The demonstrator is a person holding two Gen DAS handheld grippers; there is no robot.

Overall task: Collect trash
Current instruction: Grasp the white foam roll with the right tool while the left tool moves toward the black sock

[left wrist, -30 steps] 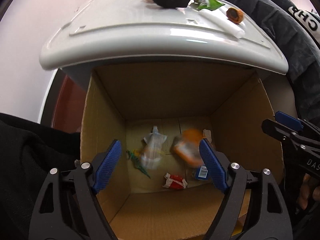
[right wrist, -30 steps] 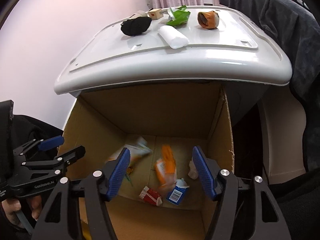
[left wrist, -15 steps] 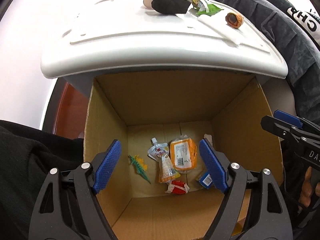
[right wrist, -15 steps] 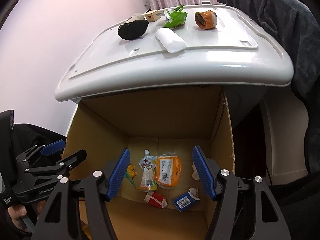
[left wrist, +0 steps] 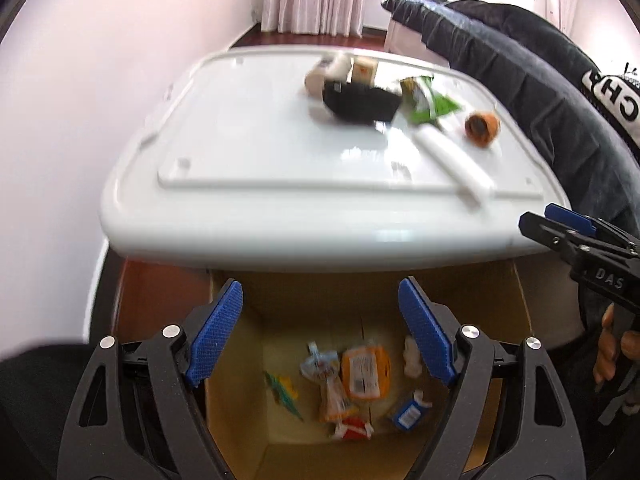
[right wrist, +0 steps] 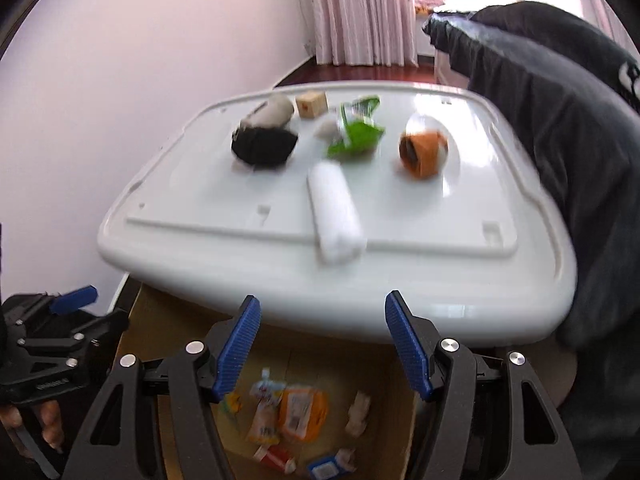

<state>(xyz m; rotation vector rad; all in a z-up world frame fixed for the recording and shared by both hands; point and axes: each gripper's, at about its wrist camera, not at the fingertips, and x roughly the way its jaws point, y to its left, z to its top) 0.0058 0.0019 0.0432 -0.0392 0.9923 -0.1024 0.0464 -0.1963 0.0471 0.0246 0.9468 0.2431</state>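
Observation:
A cardboard box [left wrist: 240, 364] [right wrist: 400, 384] stands under the near edge of a white table [left wrist: 248, 152] [right wrist: 400, 208]. On its floor lie an orange packet [left wrist: 365, 368] [right wrist: 301, 408], a spout pouch [left wrist: 329, 384] [right wrist: 265, 412], a red wrapper [left wrist: 354, 432] and a small blue carton [left wrist: 408, 410] [right wrist: 328, 468]. The tabletop carries a black bundle [left wrist: 360, 106] [right wrist: 264, 145], a green wrapper [left wrist: 428, 104] [right wrist: 356, 134], an orange cup [left wrist: 482, 128] [right wrist: 422, 152] and a white roll [left wrist: 452, 164] [right wrist: 336, 214]. My left gripper [left wrist: 320, 336] and right gripper [right wrist: 324, 344] hang open and empty above the box.
A dark jacket [left wrist: 540, 80] [right wrist: 560, 140] lies along the table's right side. A small wooden cube [right wrist: 311, 105] and a pale rolled item [right wrist: 276, 111] sit at the table's far end. A pink wall stands on the left and curtains [right wrist: 360, 12] at the back.
Both grippers have risen and tilted up from the box, so the tabletop now fills the views. The pouch and orange packet, in motion a second ago, lie settled on the box floor.

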